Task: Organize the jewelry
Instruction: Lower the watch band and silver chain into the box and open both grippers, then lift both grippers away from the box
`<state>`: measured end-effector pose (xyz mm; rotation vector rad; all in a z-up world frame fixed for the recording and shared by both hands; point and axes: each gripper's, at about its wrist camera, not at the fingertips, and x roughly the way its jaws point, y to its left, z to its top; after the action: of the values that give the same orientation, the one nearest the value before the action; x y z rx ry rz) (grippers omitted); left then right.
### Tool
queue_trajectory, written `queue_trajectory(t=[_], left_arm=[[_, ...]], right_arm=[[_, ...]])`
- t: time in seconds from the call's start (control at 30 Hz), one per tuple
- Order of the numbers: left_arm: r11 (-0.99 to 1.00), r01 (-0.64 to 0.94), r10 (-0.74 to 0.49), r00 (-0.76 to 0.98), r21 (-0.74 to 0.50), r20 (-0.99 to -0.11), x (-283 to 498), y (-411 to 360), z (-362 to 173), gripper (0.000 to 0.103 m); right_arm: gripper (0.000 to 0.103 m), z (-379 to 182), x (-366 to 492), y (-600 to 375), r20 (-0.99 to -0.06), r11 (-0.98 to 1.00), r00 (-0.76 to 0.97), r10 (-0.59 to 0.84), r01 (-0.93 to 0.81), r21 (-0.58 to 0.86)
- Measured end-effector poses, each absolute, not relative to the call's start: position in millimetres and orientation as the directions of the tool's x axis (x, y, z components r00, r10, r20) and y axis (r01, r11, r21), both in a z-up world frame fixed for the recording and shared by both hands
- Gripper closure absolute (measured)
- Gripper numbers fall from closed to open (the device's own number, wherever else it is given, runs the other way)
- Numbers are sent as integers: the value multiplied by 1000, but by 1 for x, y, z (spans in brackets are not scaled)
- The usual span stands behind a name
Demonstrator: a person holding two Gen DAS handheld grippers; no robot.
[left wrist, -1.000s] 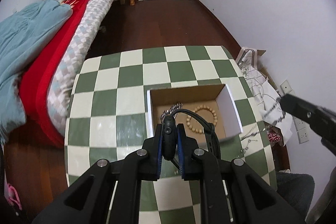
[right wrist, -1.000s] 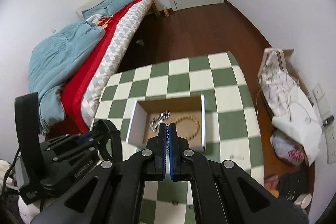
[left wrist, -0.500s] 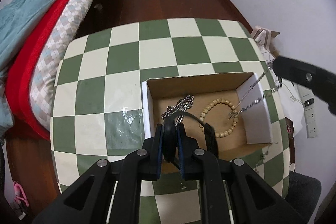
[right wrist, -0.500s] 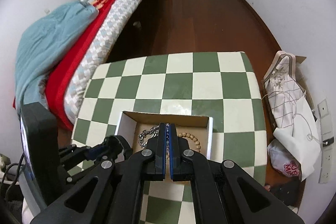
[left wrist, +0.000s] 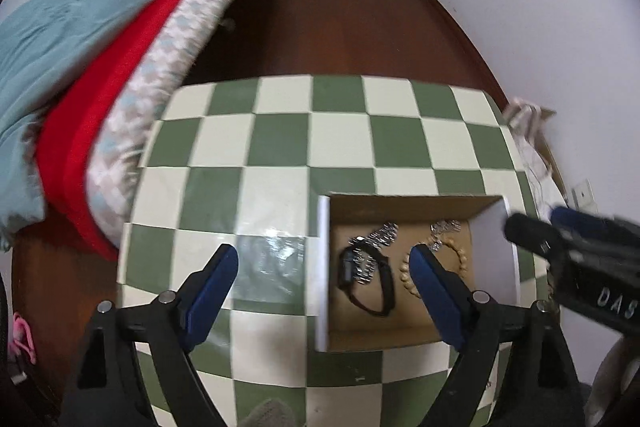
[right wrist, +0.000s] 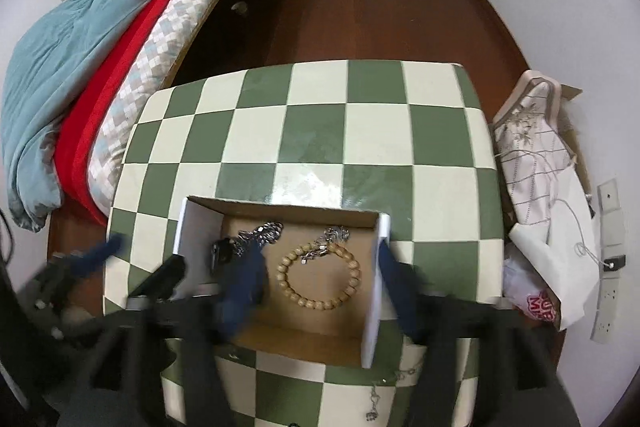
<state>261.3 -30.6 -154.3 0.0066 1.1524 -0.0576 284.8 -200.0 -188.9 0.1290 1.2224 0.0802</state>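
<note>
The left tool is hanging over the near part of the worktop with its blue-padded fingers spread wide and nothing between them. The right tool is hovering beside it, toward the worktop's right edge, fingers likewise parted and gripping nothing, blurred in its own view.

Ahead of left gripper: bare checkered table, unobstructed to its far edge.
Right of it: the box wall stands upright between the spread fingers; the right gripper crowds the box's far side.
Below right gripper: open box floor, partly taken by the bead bracelet, watch and chains.
Near edge: a loose chain lies on the table.
</note>
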Motion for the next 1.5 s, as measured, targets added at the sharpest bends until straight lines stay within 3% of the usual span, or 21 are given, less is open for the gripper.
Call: queue_trajectory(t=[0.07, 0.17, 0.2, 0.33, 0.63, 1.5], left_arm=[[999, 33, -17, 411, -4, -912, 259, -25, -153, 1], [999, 15, 25, 435, 35, -900, 251, -18, -151, 0], [999, 11, 35, 440, 44, -897, 248, -16, -150, 0], [995, -1, 89, 457, 100, -885, 236, -14, -149, 0], [994, 41, 72, 487, 105, -870, 206, -20, -136, 0], [997, 28, 32, 676, 69, -736, 104, -8, -26, 0]], right_arm=[[32, -188, 277, -203, -932, 993, 346, 106, 21, 120], [3, -191, 258, -205, -936, 997, 351, 37, 46, 57], [1, -193, 253, -204, -937, 998, 350, 15, 50, 34], [0, -199, 232, -201, -939, 998, 342, -30, 61, -10], [0, -190, 197, -196, -923, 997, 382, -50, 81, -21], [0, -69, 77, -183, -776, 997, 627, -66, 73, -26]])
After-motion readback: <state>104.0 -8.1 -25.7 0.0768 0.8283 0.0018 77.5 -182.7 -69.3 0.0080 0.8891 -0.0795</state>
